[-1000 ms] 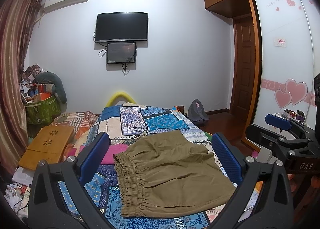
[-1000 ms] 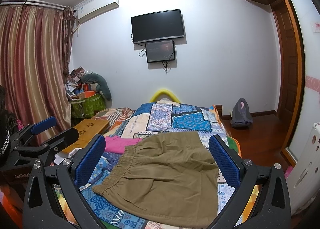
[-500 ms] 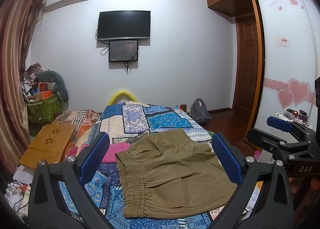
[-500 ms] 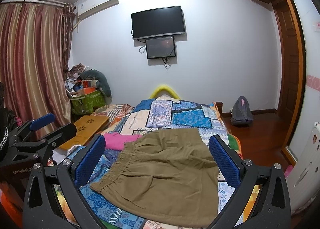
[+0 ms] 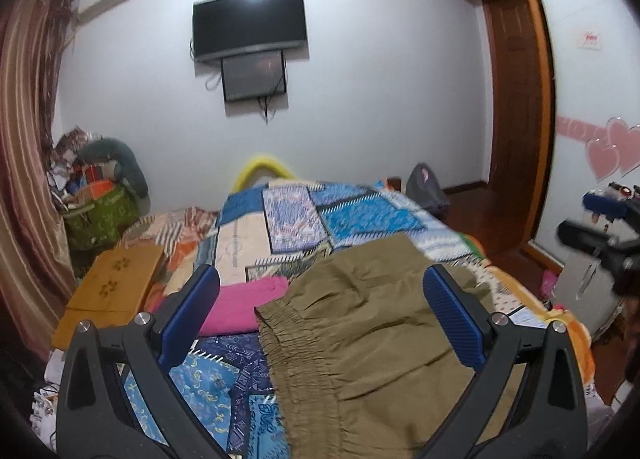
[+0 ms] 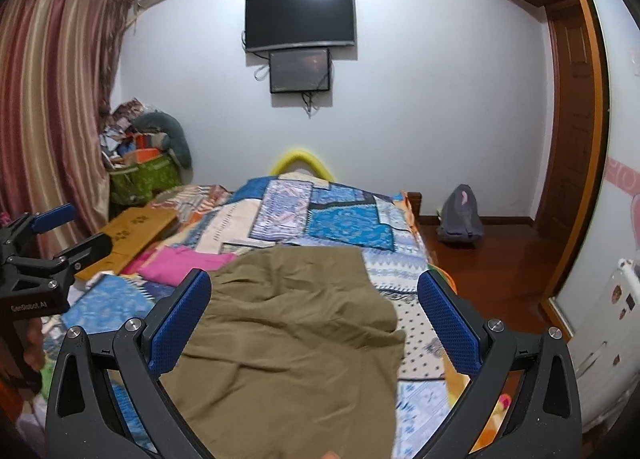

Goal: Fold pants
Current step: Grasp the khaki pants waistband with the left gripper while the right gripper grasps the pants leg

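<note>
Olive-brown pants (image 5: pixel 360 323) lie spread on the patchwork bedspread (image 5: pixel 360 219), elastic waistband toward the left in the left wrist view. They also show in the right wrist view (image 6: pixel 288 323). My left gripper (image 5: pixel 322 311) is open and empty, hovering above the waistband side. My right gripper (image 6: pixel 314 311) is open and empty above the pants' right part. Each gripper shows at the edge of the other's view: the right one (image 5: pixel 608 219), the left one (image 6: pixel 48 251).
A pink garment (image 5: pixel 244 307) lies just left of the pants. A wooden lap desk (image 5: pixel 112 279) sits at the bed's left side, clutter and a green bag (image 5: pixel 100 215) beyond. A grey backpack (image 6: pixel 460 219) stands on the wood floor right of the bed.
Both grippers have moved forward and lower toward the pants, which now look larger. Both stay open. The pants have not moved.
</note>
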Available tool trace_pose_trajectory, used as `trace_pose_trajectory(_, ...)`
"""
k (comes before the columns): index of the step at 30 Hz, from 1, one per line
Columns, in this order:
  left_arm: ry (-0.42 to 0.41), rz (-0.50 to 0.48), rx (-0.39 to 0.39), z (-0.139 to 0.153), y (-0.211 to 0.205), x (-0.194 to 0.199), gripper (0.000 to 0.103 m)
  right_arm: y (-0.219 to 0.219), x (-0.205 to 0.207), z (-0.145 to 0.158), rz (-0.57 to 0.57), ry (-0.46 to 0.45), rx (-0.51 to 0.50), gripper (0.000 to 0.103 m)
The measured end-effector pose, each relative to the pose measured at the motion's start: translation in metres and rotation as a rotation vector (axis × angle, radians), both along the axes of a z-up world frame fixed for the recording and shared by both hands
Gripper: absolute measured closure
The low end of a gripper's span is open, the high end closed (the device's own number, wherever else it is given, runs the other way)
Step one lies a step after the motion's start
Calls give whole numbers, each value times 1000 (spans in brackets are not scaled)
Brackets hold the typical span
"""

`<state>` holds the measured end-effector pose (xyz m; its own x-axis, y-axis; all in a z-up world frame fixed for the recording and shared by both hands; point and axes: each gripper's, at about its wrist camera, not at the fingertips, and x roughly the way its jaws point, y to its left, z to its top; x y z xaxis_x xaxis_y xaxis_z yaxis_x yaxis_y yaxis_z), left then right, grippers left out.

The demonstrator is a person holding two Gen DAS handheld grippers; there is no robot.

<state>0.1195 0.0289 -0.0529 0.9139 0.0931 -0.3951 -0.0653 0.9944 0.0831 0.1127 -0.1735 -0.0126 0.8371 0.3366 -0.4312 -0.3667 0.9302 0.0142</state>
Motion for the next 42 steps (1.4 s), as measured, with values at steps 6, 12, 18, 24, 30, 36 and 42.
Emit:
trace_pose_trajectory(6, 127, 26, -70, -30, 43, 70, 0, -6, 54, -13, 12, 51, -18, 0)
trace_pose_trajectory(12, 227, 101, -93, -71, 87, 129, 0, -2, 104, -36, 20, 98, -63, 0)
trace_pose_trajectory(18, 330, 142, -61, -120, 111, 175, 0, 6, 155, -64, 41, 163, -91, 4)
trace_pose_trajectory(24, 463, 112, -148, -172, 131, 210, 13, 19, 199, -96, 91, 236, -162, 11)
trace_pose_trajectory(30, 589, 110, -172, -209, 141, 238, 29, 30, 239, -115, 127, 280, -189, 13)
trace_pose_trajectory(36, 633, 68, -187, -224, 147, 253, 29, 44, 280, -135, 183, 326, -214, 13)
trace_pose_trajectory(42, 666, 14, -237, -235, 150, 263, 37, 46, 315, -160, 211, 454, -179, 31)
